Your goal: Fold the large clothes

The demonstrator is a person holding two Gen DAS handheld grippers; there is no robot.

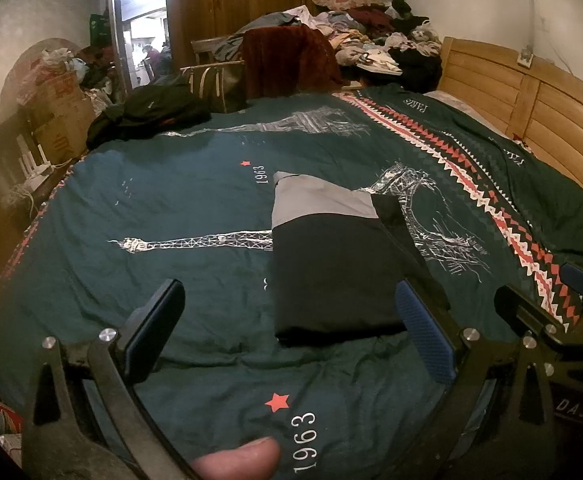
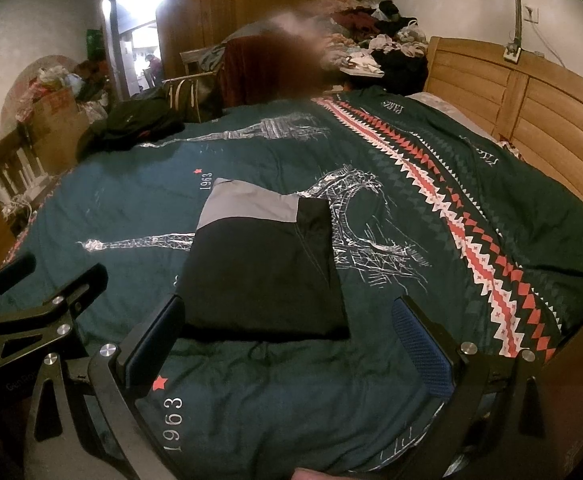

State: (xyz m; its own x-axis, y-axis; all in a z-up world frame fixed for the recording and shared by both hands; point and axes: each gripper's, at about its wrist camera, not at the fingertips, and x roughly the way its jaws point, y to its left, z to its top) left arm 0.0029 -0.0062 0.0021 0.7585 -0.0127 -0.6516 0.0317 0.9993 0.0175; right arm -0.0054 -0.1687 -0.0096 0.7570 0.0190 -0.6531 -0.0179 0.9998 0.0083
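Black-and-grey folded garment (image 2: 263, 264) lies on the bed (image 2: 391, 396), with both grippers, left (image 1: 291, 320) and right (image 2: 291, 340), just beside it, fingers apart, empty.

A folded garment (image 2: 263, 272) of smooth matt black and grey cloth lies on a soft, creased teal cotton-look duvet cover (image 2: 391, 392). The headboard (image 2: 531, 96) is glossy varnished wood. Each gripper, left (image 1: 291, 328) and right (image 2: 291, 340), has matt black frames, shiny metal bolts and dimpled blue pads (image 2: 423, 348).
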